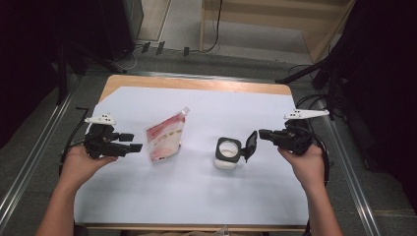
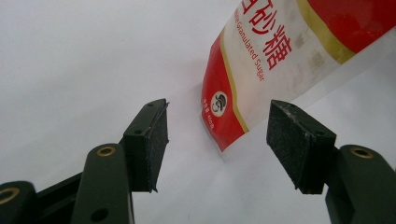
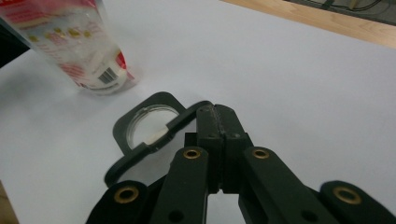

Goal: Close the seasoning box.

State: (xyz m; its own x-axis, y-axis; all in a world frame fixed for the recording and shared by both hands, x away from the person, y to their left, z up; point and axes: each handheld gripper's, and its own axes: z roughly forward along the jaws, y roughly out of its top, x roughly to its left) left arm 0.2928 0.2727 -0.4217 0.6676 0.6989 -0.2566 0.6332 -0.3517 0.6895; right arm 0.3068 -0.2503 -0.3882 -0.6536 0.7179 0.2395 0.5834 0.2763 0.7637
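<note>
Closed black jaws of the right gripper (image 3: 218,114), pressed against the raised flip lid (image 1: 251,144) of a small white jar (image 1: 227,152) just ahead of them. Left gripper (image 2: 217,140) held open and empty, a red-and-white sugar pouch (image 2: 280,60) standing just beyond its pads. Jar open, holding something white, probably sugar. Pouch seemingly sealed, contents hidden. Likely risks: a harder push from the shut jaws tipping or sliding the light jar and spilling it; pouch toppling if nudged on the white sheet (image 1: 196,196).

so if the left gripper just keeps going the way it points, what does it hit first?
Most likely the sugar pouch: it stands just ahead of the open left gripper, slightly toward its right jaw. Nothing lies between them but bare white sheet.
</note>
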